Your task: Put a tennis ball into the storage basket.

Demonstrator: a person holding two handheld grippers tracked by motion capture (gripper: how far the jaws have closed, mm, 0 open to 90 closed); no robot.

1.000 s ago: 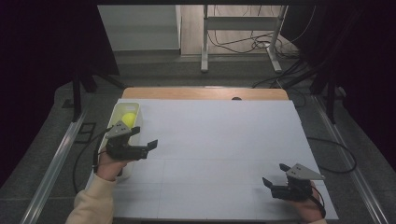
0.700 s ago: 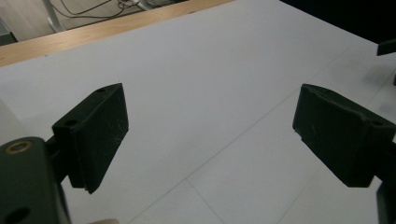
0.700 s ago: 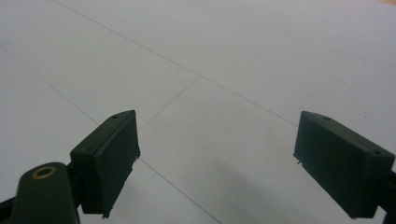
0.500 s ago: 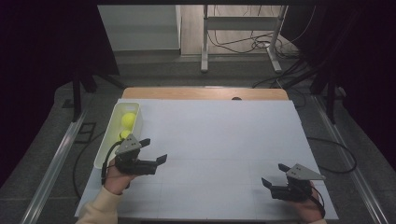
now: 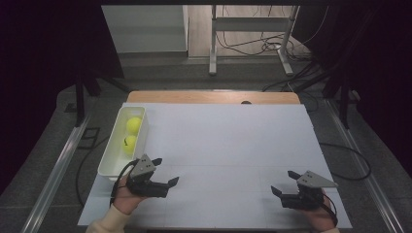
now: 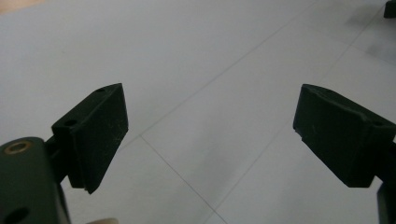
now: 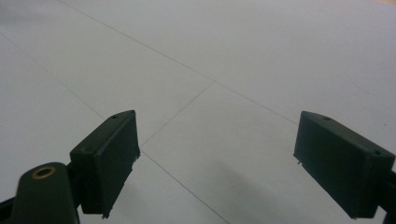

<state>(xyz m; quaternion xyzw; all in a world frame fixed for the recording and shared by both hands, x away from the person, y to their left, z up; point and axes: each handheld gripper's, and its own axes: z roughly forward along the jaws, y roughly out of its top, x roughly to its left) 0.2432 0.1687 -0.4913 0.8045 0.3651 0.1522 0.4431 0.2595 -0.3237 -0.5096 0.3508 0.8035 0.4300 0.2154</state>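
White tray [image 5: 110,158] holding two yellow balls [image 5: 131,133], left gripper [image 5: 165,172] and right gripper [image 5: 283,183] jaws apart, empty

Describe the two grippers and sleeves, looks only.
Both the left gripper and the right gripper are black, each topped with a grey three-cornered plate and trailing a dark cable. The jaw pads are blocky, with small holes. The left sleeve is cream.
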